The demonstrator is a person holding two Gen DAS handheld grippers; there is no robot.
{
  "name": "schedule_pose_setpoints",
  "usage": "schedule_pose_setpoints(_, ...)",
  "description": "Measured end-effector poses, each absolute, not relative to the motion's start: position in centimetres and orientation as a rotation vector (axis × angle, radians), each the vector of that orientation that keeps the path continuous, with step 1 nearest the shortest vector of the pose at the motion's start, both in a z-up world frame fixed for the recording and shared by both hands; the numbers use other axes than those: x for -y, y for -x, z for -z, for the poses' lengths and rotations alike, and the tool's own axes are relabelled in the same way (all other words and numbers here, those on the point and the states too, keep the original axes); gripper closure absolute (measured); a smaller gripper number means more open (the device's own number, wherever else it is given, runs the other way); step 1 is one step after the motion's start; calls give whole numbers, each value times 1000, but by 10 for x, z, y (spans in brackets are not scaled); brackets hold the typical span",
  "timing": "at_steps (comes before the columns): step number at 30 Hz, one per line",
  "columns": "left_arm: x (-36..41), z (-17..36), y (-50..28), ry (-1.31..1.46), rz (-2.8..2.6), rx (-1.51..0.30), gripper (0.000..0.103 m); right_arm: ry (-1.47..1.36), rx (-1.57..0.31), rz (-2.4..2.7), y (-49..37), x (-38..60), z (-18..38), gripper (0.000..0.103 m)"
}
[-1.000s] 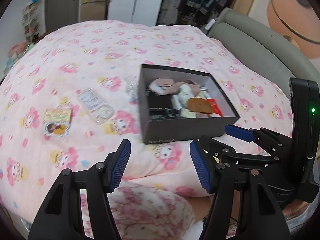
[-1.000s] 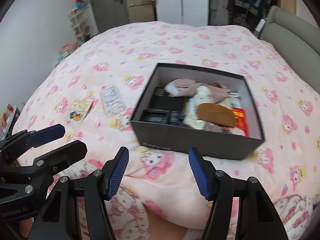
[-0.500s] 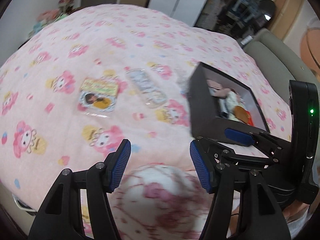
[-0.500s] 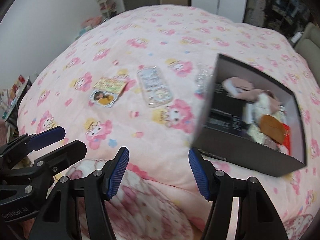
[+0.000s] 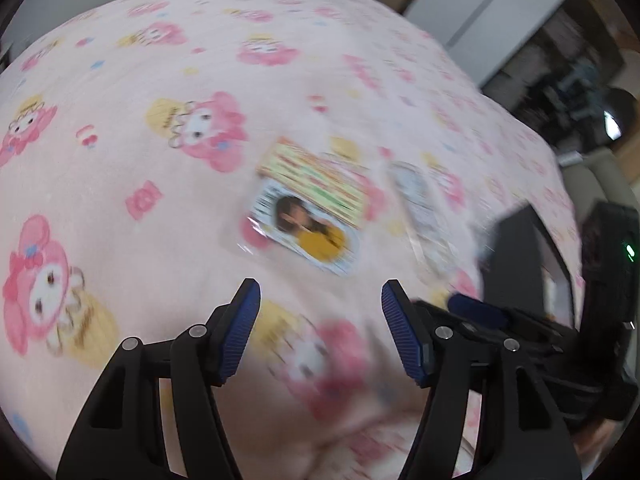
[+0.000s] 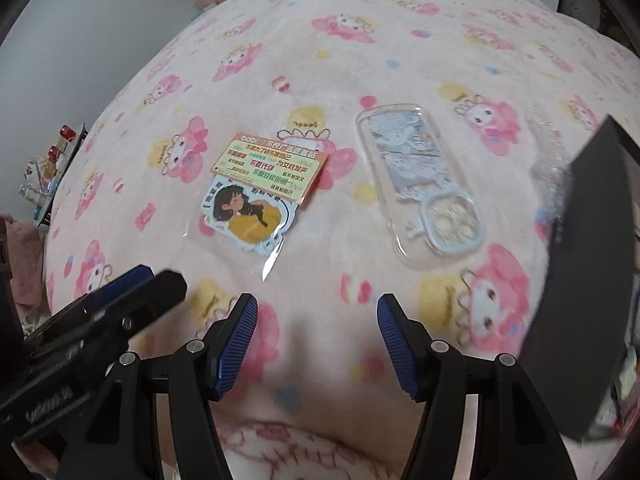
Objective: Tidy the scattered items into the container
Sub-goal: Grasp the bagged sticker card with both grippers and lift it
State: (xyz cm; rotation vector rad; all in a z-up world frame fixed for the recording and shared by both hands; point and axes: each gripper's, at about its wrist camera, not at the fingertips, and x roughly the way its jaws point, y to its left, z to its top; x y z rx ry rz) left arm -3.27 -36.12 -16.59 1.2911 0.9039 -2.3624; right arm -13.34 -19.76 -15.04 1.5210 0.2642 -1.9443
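black box (image 6: 588,280), the container, stands on the pink cartoon-print blanket (image 6: 304,60) of the bed at the far right of the right wrist view, its dark side wall facing the camera and its contents barely showing. left of it, apart from the box, a clear phone case (image 6: 420,184) lies flat on the blanket with its camera ring toward the grippers. further left, well apart from the case, lies a sticker pack (image 6: 256,196) in a clear sleeve, showing a girl in yellow under a green-and-orange card. the right gripper (image 6: 318,340) hovers over the blanket with jaws wide apart, holding nothing. the left gripper (image 5: 320,328) is likewise spread wide and empty, the sticker pack (image 5: 308,208) just beyond its tips, blurred.
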Motion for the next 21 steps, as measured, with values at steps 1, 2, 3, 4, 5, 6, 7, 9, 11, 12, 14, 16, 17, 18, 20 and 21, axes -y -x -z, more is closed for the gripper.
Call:
schedule_pose_setpoints(1,371,174,40,-1295,2336,-885,39,-1533,-268,1929,139,204,157,44)
schedule_pose_setpoints(2,378,180,47,-1299,2320,-872,39,-1549,-271,1913,145,209,164,44)
schedule_pose_setpoints(3,386,185,54,-1303,2309,-863,39,-1564,-272,1904,149,213,169,44)
schedule_pose_setpoints(4,394,190,62,-1305,2304,-865,39,-1574,-270,1895,155,218,175,44)
schedule_pose_setpoints(5,400,194,68,-1307,2305,-877,39,-1581,-267,1893,159,221,179,44)
schedule_pose_setpoints(6,406,198,74,-1310,2305,-892,39,-1584,-266,1891,164,224,182,44)
schedule_pose_setpoints(7,411,202,80,-1315,2302,-900,39,-1585,-268,1889,168,228,186,44)
schedule_pose_setpoints(9,418,210,91,-1324,2299,-912,38,-1590,-268,1883,174,233,191,44)
schedule_pose_setpoints(11,421,221,100,-1346,2283,-937,36,-1599,-268,1872,178,239,197,44)
schedule_pose_setpoints(12,422,224,102,-1350,2276,-937,35,-1603,-270,1867,180,241,201,44)
schedule_pose_setpoints(14,419,229,106,-1355,2267,-924,34,-1607,-270,1857,183,244,207,43)
schedule_pose_setpoints(16,414,230,106,-1354,2268,-913,34,-1607,-260,1833,184,249,213,39)
schedule_pose_setpoints(17,411,229,106,-1360,2274,-912,36,-1612,-251,1814,184,250,215,39)
schedule_pose_setpoints(18,407,228,105,-1369,2282,-920,43,-1616,-235,1795,185,250,216,39)
schedule_pose_setpoints(20,397,226,101,-1395,2300,-960,54,-1596,-170,1752,184,248,212,39)
schedule_pose_setpoints(21,394,223,99,-1401,2306,-990,61,-1585,-159,1727,182,247,210,45)
